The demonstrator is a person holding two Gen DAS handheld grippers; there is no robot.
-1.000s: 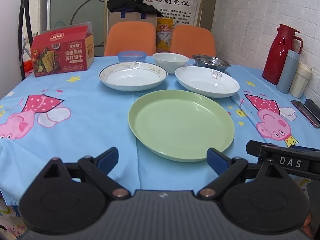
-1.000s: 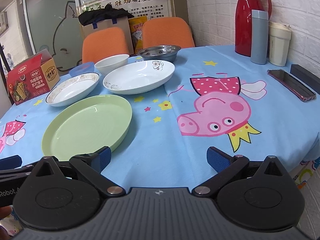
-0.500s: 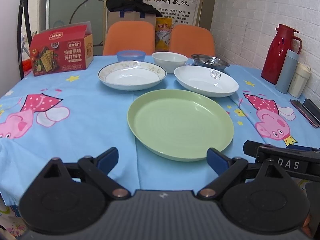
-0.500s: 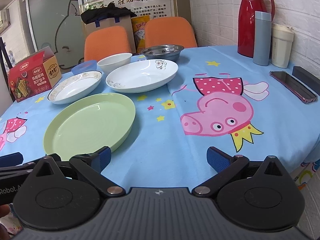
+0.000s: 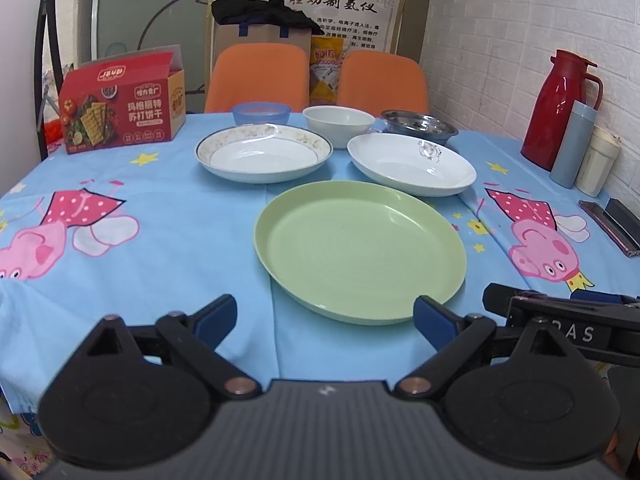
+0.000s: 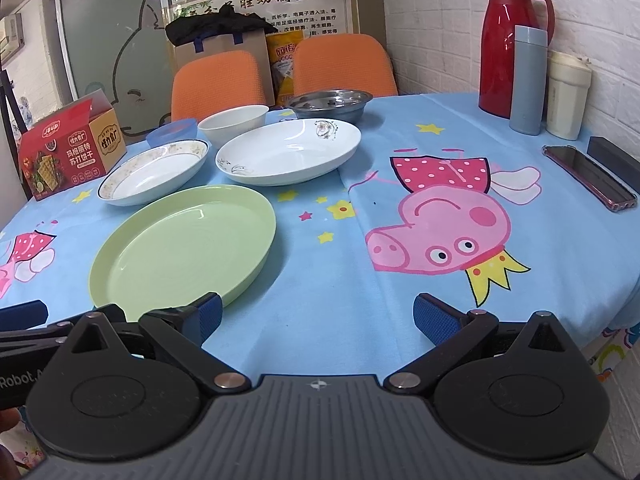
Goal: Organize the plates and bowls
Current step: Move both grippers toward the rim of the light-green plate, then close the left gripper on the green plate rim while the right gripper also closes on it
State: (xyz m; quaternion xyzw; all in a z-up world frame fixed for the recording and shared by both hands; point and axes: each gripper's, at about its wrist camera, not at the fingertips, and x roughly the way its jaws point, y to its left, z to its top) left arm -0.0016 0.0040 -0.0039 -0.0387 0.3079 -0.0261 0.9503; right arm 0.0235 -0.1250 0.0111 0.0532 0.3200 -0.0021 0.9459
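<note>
Left wrist view
Room: white brick wall on the right, two orange chairs behind the table, a poster with Chinese text on the back wall.
Surface: blue cartoon-pig tablecloth.
Left gripper: blue-padded fingers spread apart, holding nothing, low over the near edge.
Green plate: nearest dish, lying between the spread fingertips' lines of sight.
Patterned-rim plate and white plate: side by side just beyond it.
Blue bowl, white bowl, steel bowl: back row, each partly hidden by the plates.
Cut off: right gripper enters at the lower right, its fingers hard to make out here.
Cracker box: far left.

Right wrist view
Right gripper: fingers apart, empty.
Green plate: ahead left; the left finger overlaps its near rim in the picture, contact uncertain.
White plate: beyond it.
Wall side: red thermos, grey flask, cream cup, phone.
</note>
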